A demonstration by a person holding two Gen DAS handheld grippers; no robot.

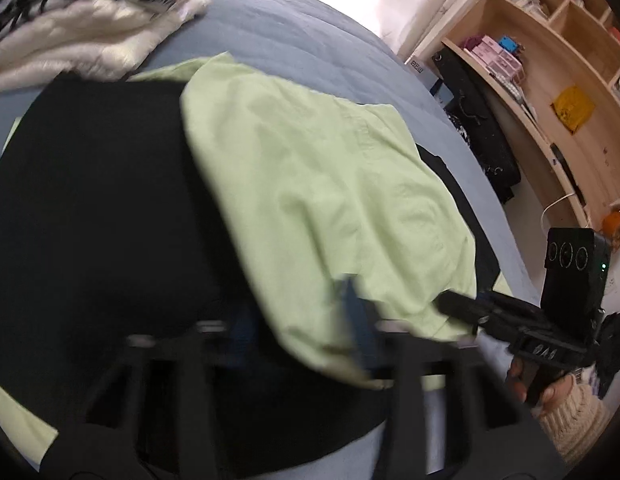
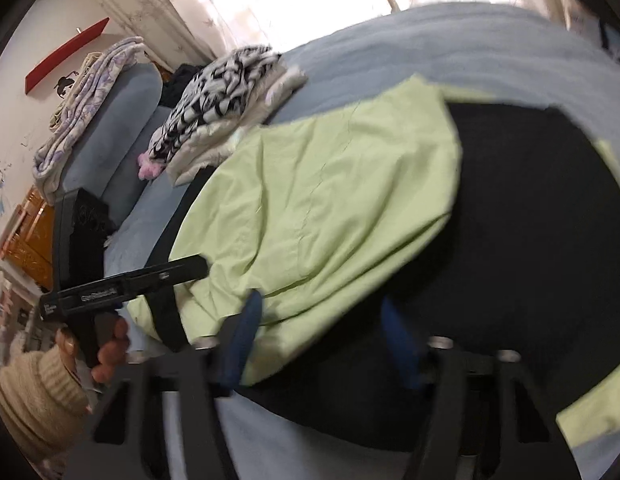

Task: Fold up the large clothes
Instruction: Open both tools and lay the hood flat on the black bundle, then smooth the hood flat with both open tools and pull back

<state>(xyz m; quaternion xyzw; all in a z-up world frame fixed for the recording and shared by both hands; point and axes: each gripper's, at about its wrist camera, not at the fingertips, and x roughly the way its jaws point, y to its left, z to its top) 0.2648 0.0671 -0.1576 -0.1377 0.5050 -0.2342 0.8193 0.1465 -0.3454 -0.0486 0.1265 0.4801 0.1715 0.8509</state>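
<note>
A large garment, light green (image 1: 310, 184) outside and black (image 1: 93, 208) inside, lies spread on the blue-grey bed (image 1: 293, 32). A green flap is folded over the black part, also in the right wrist view (image 2: 330, 200). My left gripper (image 1: 293, 328) is open just above the green flap's near edge; its blue right finger (image 1: 358, 320) shows, blurred. My right gripper (image 2: 326, 332) is open over the flap's near edge, its blue fingers (image 2: 245, 328) apart. Each gripper shows in the other's view, the right one (image 1: 470, 308) and the left one (image 2: 181, 270), touching the green cloth's edge.
A stack of folded clothes, black-and-white on cream (image 2: 225, 96), sits at the bed's far side. A blue cushion with a folded blanket (image 2: 109, 120) lies at the head. A wooden shelf unit (image 1: 550, 60) and a black case (image 1: 482, 120) stand beside the bed.
</note>
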